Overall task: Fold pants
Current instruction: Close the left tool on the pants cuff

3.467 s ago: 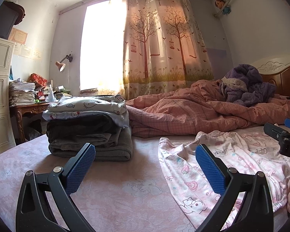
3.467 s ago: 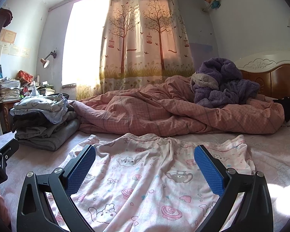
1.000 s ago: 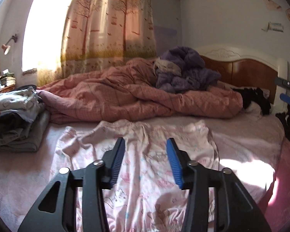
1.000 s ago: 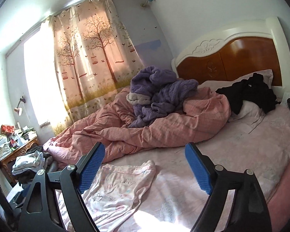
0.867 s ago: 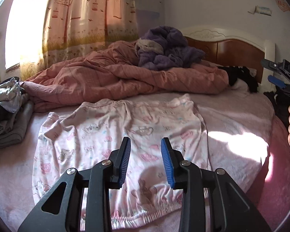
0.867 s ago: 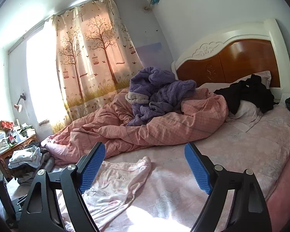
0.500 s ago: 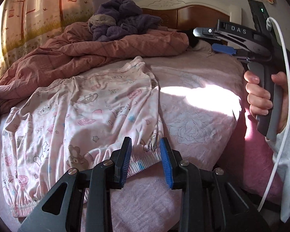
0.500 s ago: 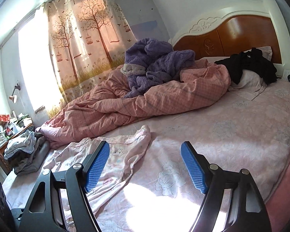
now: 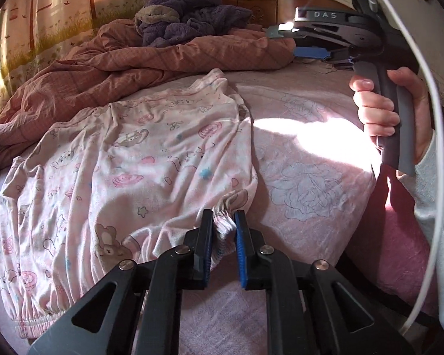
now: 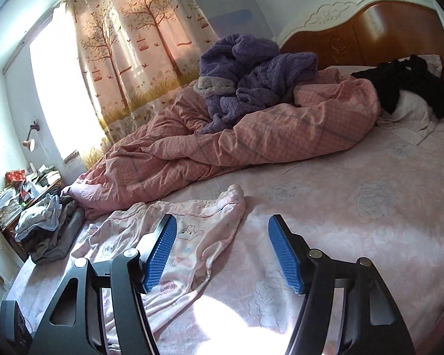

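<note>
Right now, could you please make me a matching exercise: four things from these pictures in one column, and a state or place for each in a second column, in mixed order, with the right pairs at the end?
Things
1. left gripper
2. right gripper
3. purple fleece robe
4. black garment

States or places
A. heaped on top of the pink quilt
B. open, above the bed sheet
C. shut on the elastic waistband of the pink pajama pants
D. lying on the pillow by the headboard

Pairs: 1-C, 2-B, 3-A, 4-D
</note>
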`<state>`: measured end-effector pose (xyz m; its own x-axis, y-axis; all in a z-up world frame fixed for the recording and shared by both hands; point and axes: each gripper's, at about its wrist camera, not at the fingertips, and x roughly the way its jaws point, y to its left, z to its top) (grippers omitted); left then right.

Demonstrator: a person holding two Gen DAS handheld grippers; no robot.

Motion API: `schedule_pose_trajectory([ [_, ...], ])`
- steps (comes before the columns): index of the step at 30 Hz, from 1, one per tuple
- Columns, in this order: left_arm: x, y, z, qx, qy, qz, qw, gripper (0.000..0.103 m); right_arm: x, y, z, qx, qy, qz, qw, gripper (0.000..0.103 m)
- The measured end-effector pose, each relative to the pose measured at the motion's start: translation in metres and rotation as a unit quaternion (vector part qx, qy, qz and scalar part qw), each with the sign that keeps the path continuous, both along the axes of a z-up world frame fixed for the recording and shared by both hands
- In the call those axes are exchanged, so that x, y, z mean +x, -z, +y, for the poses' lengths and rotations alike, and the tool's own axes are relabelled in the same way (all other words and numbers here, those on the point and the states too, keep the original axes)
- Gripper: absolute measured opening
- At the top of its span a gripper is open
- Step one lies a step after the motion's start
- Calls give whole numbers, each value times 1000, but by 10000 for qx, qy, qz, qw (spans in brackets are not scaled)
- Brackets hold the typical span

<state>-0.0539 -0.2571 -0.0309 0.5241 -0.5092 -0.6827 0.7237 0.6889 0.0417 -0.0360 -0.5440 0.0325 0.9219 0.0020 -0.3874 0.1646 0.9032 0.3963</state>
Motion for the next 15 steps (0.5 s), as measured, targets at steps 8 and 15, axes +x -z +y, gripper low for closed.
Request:
schedule_pose_trajectory([
  [8,23,-3,-5,-34,36,316,9995,9,127,35,-27,669,-88,928,9934,64],
  [15,20,-5,7,-270,-48,491,9984,9,180,73,-51,1377,-532,1233,9813,56],
])
